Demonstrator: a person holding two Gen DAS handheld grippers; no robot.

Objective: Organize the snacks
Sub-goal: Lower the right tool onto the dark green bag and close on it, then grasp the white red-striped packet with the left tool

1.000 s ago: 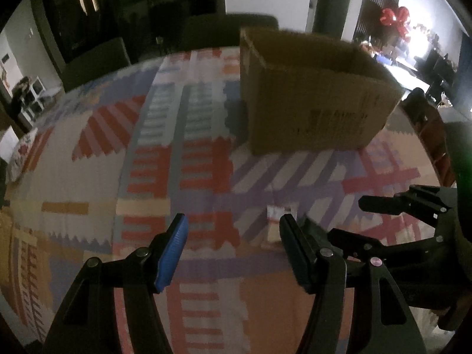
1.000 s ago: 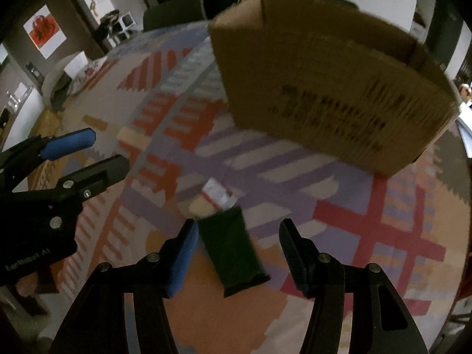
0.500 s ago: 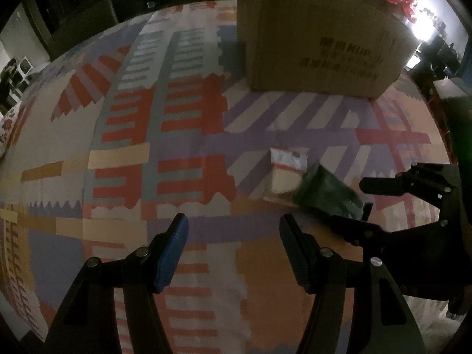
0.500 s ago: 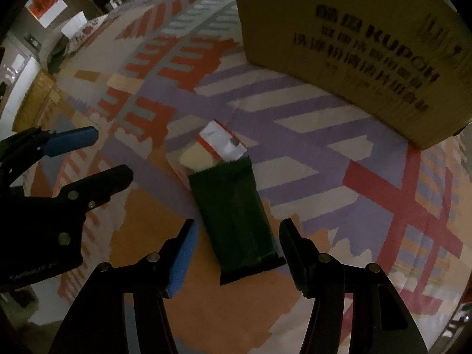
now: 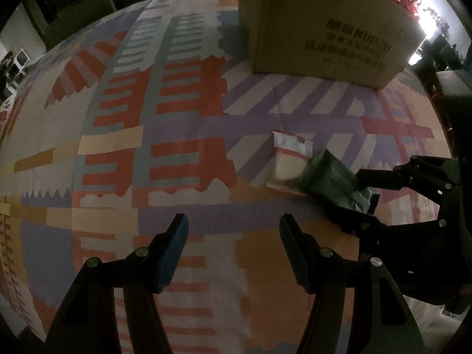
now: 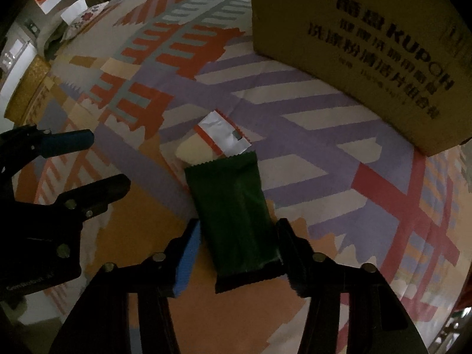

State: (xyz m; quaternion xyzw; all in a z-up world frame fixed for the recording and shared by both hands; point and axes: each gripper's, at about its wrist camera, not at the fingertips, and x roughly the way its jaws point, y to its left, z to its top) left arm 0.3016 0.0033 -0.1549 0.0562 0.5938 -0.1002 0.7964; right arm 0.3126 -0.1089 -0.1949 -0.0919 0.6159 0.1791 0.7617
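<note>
Right hand-held gripper (image 6: 236,253) is pointing steeply down at the surface (image 6: 295,324) and its jaws are closing, with the green snack packet (image 6: 236,215) sitting between them. The blue pad (image 6: 185,262) at 9 o'clock is just beside the packet's long edge, and the dark finger at 3 o'clock is touching or nearly touching the opposite edge; cannot tell that either is pressing yet, and the packet is still lying flat on the patterned cloth (image 6: 206,59). The packet's far end, at 12 o'clock, is overlapping a white-and-red snack packet (image 6: 218,135), which is also lying flat. The cardboard box (image 6: 354,44) is standing well beyond both, toward 1 o'clock in the right wrist view, printed side facing the camera. Left hand-held gripper (image 5: 233,250) is hanging over bare cloth with jaws apart at a middling width, nothing between them and nothing touching. In the left wrist view the green snack packet (image 5: 333,180) and the white-and-red snack packet (image 5: 290,153) are showing at 2 o'clock from that gripper, with the right hand-held gripper (image 5: 371,194) straddling the green one's near end. The cardboard box (image 5: 318,23) is sitting at 1 o'clock, well apart.
</note>
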